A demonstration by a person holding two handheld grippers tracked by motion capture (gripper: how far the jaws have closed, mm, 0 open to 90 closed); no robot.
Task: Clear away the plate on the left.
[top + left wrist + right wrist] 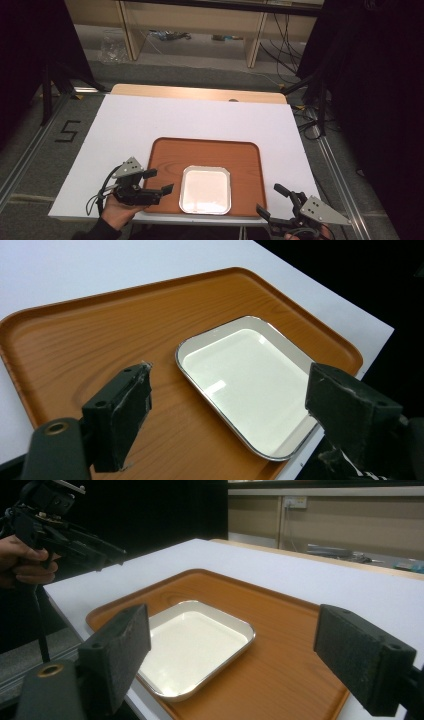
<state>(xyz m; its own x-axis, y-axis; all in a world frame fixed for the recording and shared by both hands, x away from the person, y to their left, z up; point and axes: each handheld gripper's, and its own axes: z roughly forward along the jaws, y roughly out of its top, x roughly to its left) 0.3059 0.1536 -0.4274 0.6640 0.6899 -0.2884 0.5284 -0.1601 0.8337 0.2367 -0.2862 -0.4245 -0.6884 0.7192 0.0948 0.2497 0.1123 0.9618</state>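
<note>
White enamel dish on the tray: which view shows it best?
The high view: the white dish shows whole, squarely from above, at the near edge of the wooden tray. The left gripper view shows it close but slanted, one corner behind a jaw. The right gripper view shows it low, partly behind a jaw.

White-covered wooden tabletop (150, 120) on grey carpet floor (30, 150), black tape "5" mark (66, 131), light wooden shelving unit (200, 25) behind, loose black cables (285, 30), dark surroundings.
</note>
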